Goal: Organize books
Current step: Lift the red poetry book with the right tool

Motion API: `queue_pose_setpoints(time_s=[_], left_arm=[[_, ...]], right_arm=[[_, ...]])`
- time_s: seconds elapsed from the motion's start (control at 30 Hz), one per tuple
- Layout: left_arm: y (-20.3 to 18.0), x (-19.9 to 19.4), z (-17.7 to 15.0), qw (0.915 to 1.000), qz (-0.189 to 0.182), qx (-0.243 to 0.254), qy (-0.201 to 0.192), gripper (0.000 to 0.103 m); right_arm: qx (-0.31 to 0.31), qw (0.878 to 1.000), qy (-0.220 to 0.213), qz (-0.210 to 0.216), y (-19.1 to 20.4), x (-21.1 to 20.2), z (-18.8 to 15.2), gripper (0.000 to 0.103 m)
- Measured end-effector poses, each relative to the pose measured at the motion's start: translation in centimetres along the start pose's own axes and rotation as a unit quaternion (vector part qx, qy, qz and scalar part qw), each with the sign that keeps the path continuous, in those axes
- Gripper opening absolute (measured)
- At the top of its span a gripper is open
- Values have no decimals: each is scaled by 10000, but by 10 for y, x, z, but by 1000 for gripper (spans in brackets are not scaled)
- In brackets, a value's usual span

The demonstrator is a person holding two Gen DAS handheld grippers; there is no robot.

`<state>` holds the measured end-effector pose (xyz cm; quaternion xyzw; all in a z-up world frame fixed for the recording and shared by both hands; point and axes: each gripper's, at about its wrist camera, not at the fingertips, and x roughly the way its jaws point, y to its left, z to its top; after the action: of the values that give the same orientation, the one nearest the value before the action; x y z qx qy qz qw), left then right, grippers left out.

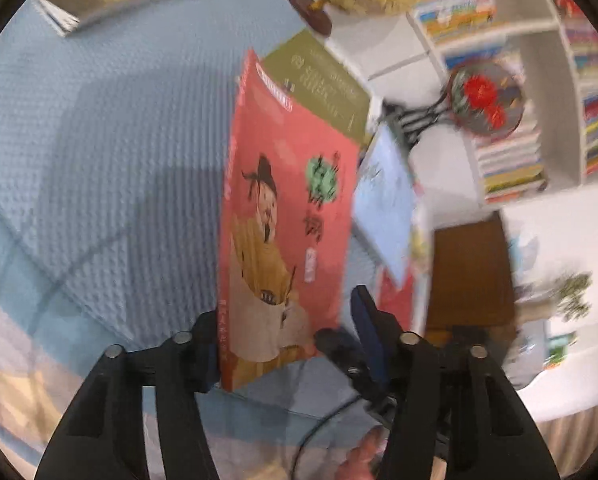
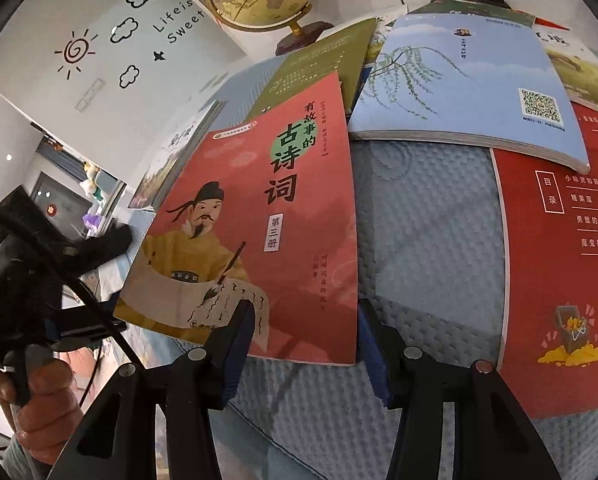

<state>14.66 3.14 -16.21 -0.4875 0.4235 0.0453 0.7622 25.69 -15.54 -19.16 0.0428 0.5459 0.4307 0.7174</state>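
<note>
Right wrist | right hand-held gripper (image 2: 305, 320) | part-open, straddling red book (image 2: 259, 216) corner, grip unclear

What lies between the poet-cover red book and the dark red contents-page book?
Right wrist view: only bare blue quilted cloth lies between the poet-cover book and the dark red book.

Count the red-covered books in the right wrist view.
2. A coral-red poetry book with a painted scholar sits centre-left, tilted up; a darker red book with white text lies flat at the right edge. More may hide under the stacked books behind.
</note>
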Motion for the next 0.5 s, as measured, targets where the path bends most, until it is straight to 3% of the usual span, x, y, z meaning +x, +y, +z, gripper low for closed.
queue_pose_setpoints(time_s=[0.07, 0.13, 0.23, 0.33, 0.5], left_arm=[[-4, 15, -3, 9996, 217, 118, 124, 21], [-6, 25, -4, 9993, 301, 119, 187, 14], [-5, 26, -2, 9997, 183, -12, 171, 13], [-6, 23, 1, 9995, -136, -170, 219, 13], [-2, 14, 6, 9927, -977, -681, 170, 13]], right_arm=[[-73, 10000, -25, -17, 2, 1, -1, 50], [-74, 10000, 1, -2, 1, 0, -1, 50], [88, 9998, 83, 131, -4, -1, 2, 50], [607, 9964, 253, 535, -17, -4, 6, 55], [1458, 9798, 369, 1321, -40, -6, 10, 67]])
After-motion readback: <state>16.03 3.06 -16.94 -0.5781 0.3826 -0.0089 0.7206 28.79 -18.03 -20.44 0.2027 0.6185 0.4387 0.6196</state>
